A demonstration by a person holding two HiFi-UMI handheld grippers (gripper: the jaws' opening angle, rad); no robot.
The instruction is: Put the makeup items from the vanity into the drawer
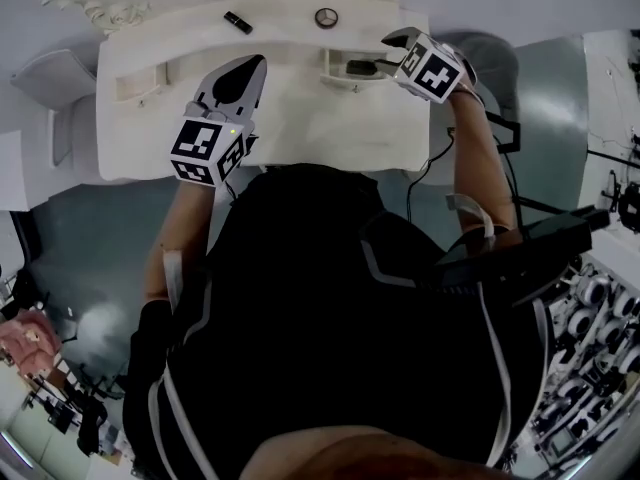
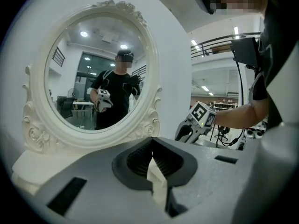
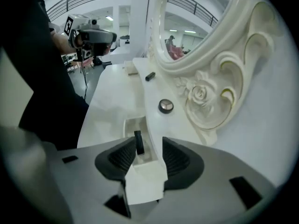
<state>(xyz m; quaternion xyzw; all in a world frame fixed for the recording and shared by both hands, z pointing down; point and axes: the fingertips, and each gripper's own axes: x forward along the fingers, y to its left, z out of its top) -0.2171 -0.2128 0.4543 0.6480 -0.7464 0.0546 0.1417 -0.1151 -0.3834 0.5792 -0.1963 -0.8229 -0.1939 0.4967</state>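
On the white vanity (image 1: 290, 118) a small drawer (image 1: 335, 66) stands open at the right. A slim black makeup item (image 1: 360, 67) is inside it. My right gripper (image 1: 392, 43) hangs over that drawer. In the right gripper view the black item (image 3: 138, 143) shows down in the drawer (image 3: 128, 122) between the spread jaws of my right gripper (image 3: 148, 143), and the pads do not press on it. A round compact (image 1: 326, 17) and a black stick (image 1: 237, 22) lie on the back shelf. My left gripper (image 1: 252, 63) hovers over the tabletop, shut and empty.
An oval mirror (image 2: 93, 73) in a carved white frame (image 3: 210, 78) rises behind the shelf. A second small drawer (image 1: 135, 86) is at the vanity's left. The person's torso stands close against the front edge. Cables and gear lie on the floor at the right.
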